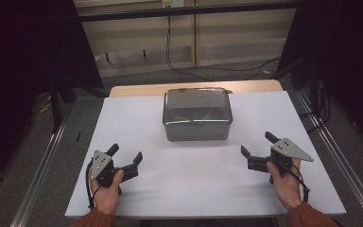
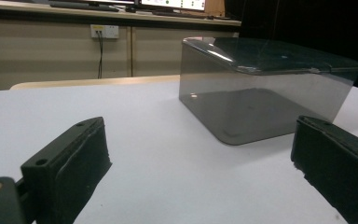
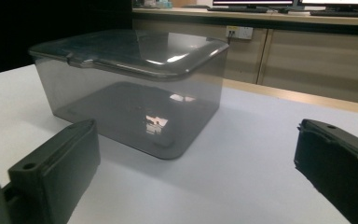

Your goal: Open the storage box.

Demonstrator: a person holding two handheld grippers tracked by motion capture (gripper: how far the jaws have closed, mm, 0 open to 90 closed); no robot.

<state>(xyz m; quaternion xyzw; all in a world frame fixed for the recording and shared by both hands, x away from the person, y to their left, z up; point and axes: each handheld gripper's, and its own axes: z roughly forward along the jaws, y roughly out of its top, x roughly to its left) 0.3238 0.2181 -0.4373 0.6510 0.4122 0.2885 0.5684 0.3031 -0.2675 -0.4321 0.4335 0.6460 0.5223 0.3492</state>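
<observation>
A smoky transparent plastic box (image 1: 197, 113) with its lid on stands at the middle back of the white table (image 1: 137, 127). My left gripper (image 1: 125, 153) rests near the front left, open, nothing between its jaws. Over at the front right, my right gripper (image 1: 258, 144) is open too and holds nothing. Both point toward the box from a distance. The left gripper view has the box (image 2: 261, 88) ahead to the right, beyond the left gripper (image 2: 200, 158). The right gripper view has the box (image 3: 130, 84) ahead to the left, past the right gripper (image 3: 196, 163). The box looks empty.
Past the far end of the white table a strip of wood edge (image 1: 137, 89) shows. Beyond it are beige cabinets (image 1: 179, 28) with hanging cables. Metal rails (image 1: 42, 161) run along the floor on both sides.
</observation>
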